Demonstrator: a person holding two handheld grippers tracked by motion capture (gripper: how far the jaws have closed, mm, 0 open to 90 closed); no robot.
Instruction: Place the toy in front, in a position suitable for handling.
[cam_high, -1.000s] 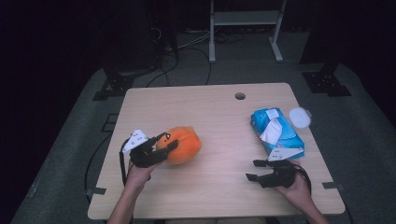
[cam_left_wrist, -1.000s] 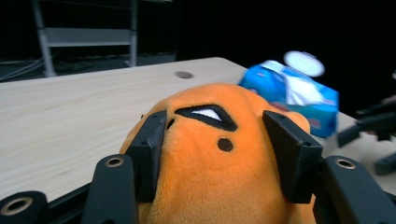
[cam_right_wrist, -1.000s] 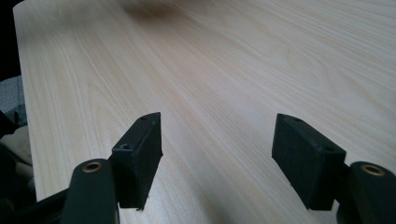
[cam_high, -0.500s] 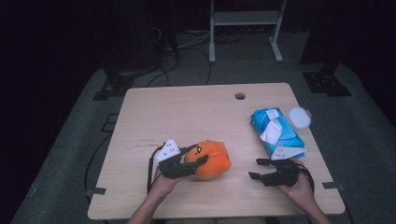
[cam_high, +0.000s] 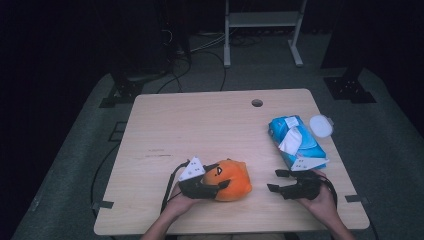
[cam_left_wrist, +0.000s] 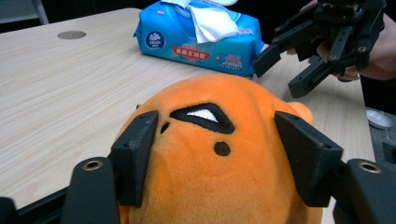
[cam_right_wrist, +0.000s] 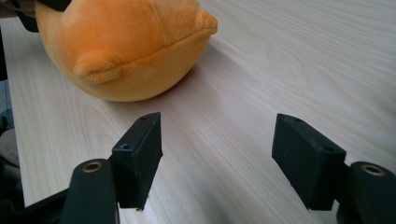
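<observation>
An orange plush toy (cam_high: 231, 179) with black face marks rests on the wooden table (cam_high: 210, 130) near its front edge. My left gripper (cam_high: 216, 185) is shut on the orange plush toy (cam_left_wrist: 219, 158), its jaws pressing both sides of the head. My right gripper (cam_high: 276, 181) stands open just right of the toy, jaws pointing left at it with bare table between them. In the right gripper view the orange plush toy (cam_right_wrist: 126, 46) lies ahead and to the left of my right gripper (cam_right_wrist: 219, 158), apart from it.
A blue pack of wet wipes (cam_high: 297, 142) with a white sheet pulled up lies at the right of the table, also in the left gripper view as the blue pack of wet wipes (cam_left_wrist: 201, 39). A white round lid (cam_high: 320, 125) sits past the right edge. A cable hole (cam_high: 257, 103) is near the back.
My left gripper has carried the plush toy from the table's left side rightward and nearer the front edge. The right gripper has stayed almost still.
</observation>
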